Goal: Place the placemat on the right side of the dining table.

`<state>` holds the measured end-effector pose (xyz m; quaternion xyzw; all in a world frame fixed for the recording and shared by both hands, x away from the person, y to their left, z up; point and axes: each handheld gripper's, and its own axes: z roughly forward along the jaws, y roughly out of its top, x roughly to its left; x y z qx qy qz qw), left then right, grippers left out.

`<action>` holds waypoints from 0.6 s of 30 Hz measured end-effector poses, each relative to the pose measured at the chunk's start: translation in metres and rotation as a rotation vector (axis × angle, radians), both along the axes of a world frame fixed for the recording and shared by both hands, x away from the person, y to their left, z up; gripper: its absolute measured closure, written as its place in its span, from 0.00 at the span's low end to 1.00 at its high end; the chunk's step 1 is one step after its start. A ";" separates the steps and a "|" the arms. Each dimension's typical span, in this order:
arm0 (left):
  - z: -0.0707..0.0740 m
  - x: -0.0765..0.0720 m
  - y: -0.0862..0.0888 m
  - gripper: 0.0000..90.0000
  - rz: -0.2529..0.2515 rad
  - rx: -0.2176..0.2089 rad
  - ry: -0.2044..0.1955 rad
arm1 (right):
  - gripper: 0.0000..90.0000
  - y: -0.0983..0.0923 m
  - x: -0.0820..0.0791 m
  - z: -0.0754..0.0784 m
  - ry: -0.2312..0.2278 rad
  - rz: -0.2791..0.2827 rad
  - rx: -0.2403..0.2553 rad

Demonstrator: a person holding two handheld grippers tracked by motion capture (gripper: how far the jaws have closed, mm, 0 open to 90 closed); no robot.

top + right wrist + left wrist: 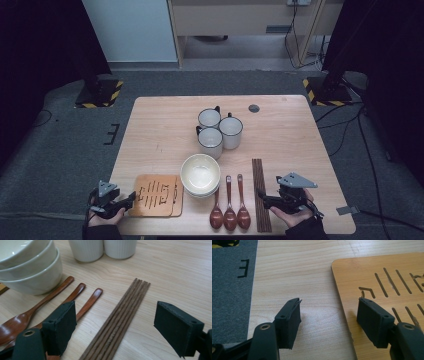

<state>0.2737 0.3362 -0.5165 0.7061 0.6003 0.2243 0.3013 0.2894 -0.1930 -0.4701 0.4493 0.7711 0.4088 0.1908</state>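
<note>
Left gripper [131, 198]: black, grey three-cornered plate on top
Right gripper [261, 196]: black frame, larger grey plate, cable trailing
Fingers [289, 321]: flat black blocks, small screw holes (brass-coloured rivets at the arms)
Sleeves [306, 231]: dark, at both wrists

The table [165, 130] is pale matt wood with fine grain. Near left, the slotted coasters [387, 272] are smooth orange-brown wood. The spoons [37, 307] are glossy dark wood, the chopsticks [122, 320] matt and ridged. The stacked bowls [30, 267] look glazed cream ceramic.
</note>
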 end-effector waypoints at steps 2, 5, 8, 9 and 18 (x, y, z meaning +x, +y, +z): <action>-0.001 0.000 0.000 0.39 0.002 -0.003 0.003 | 0.20 0.007 -0.003 0.001 0.001 0.019 0.009; -0.001 0.000 0.000 0.39 0.002 -0.001 0.004 | 0.20 0.012 -0.005 0.001 0.001 0.036 0.010; -0.002 0.001 0.000 0.39 0.001 0.003 0.007 | 0.21 0.022 -0.008 0.001 0.009 0.064 0.019; -0.002 0.001 0.000 0.39 0.001 0.003 0.007 | 0.21 0.022 -0.008 0.001 0.009 0.064 0.019; -0.004 0.001 0.000 0.39 0.002 -0.004 0.010 | 0.21 0.042 -0.015 -0.001 0.017 0.113 0.026</action>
